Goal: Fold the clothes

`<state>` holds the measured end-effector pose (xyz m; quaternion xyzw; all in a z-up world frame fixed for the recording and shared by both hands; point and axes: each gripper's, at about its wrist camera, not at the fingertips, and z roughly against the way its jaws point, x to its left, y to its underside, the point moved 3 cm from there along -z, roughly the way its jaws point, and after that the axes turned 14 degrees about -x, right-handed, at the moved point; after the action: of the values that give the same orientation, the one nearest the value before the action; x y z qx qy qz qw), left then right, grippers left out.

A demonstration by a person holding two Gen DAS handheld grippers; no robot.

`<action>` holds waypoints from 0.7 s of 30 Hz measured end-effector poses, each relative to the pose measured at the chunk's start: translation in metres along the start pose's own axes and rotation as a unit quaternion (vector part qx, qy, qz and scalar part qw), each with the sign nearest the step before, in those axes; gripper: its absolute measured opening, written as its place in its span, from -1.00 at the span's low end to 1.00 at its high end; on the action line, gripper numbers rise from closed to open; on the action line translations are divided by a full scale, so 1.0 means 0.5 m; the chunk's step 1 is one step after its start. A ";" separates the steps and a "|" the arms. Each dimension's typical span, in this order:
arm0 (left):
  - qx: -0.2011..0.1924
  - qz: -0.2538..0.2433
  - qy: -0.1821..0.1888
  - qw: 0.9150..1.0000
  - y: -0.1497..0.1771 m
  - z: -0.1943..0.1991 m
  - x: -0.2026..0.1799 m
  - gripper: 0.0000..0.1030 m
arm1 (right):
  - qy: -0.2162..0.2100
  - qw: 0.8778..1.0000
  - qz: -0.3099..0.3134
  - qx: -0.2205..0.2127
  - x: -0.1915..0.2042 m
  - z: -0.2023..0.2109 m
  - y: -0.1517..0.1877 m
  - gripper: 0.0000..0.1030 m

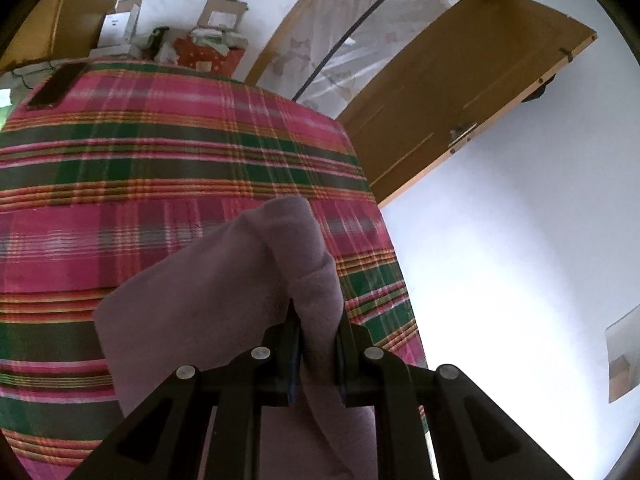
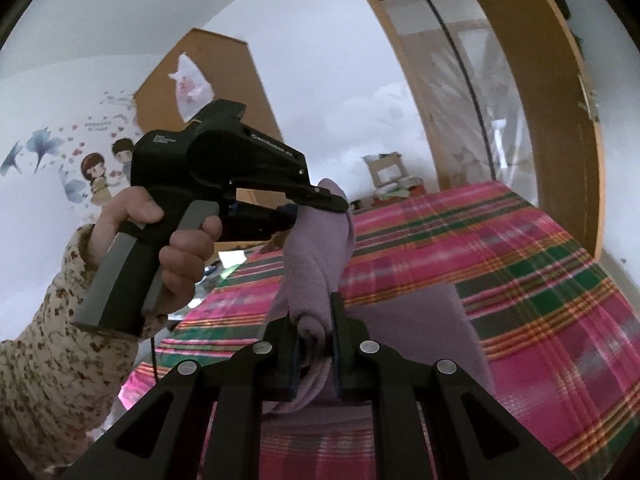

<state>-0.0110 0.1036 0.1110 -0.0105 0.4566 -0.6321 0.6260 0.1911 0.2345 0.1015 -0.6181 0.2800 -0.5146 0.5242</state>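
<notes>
Right wrist view shows your left gripper (image 2: pixel 320 200) and right gripper (image 2: pixel 316 344) both clamped on the lilac garment (image 2: pixel 316 256), which is lifted above the plaid bedspread (image 2: pixel 520 248). Keep the two held edges level and taut, so any crease lands straight when you lower it. Its lower part drops behind the fingers, so you cannot tell its shape or whether it is already folded.

garment (image 1: pixel 224 280): soft matt fleece (lilac) | bedspread (image 1: pixel 160 160): woven plaid cloth | door (image 1: pixel 460 92): smooth wood
</notes>
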 end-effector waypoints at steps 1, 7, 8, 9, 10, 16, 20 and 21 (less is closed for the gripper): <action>0.003 -0.001 -0.002 1.000 0.002 -0.011 -0.003 -0.72 | 0.006 1.000 -0.004 0.002 -0.013 -0.001 0.002 -0.77; 0.030 -0.018 -0.017 0.999 0.017 -0.076 -0.021 -0.71 | 0.032 0.999 -0.024 0.015 -0.072 -0.008 0.015 -0.77; 0.035 -0.016 -0.019 0.999 0.021 -0.086 -0.020 -0.71 | 0.034 0.999 -0.025 0.018 -0.078 -0.010 0.018 -0.77; 0.041 -0.012 -0.020 0.999 0.025 -0.098 -0.019 -0.71 | 0.037 0.999 -0.026 0.022 -0.085 -0.012 0.021 -0.77; 0.047 -0.010 -0.021 0.999 0.027 -0.110 -0.018 -0.70 | 0.040 0.998 -0.028 0.025 -0.092 -0.014 0.025 -0.77; 0.065 -0.012 -0.034 0.997 0.043 -0.161 -0.009 -0.69 | 0.056 0.997 -0.040 0.046 -0.127 -0.029 0.051 -0.77; 0.072 -0.016 -0.036 0.997 0.051 -0.186 -0.006 -0.64 | 0.067 0.995 -0.049 0.057 -0.151 -0.038 0.065 -0.77; 0.074 -0.014 -0.034 0.997 0.052 -0.192 -0.004 -0.59 | 0.070 0.994 -0.052 0.059 -0.157 -0.040 0.068 -0.77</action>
<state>-0.0464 0.1644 0.0410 0.0080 0.3870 -0.6725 0.6309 0.1546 0.2866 0.0413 -0.5622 0.2525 -0.5984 0.5119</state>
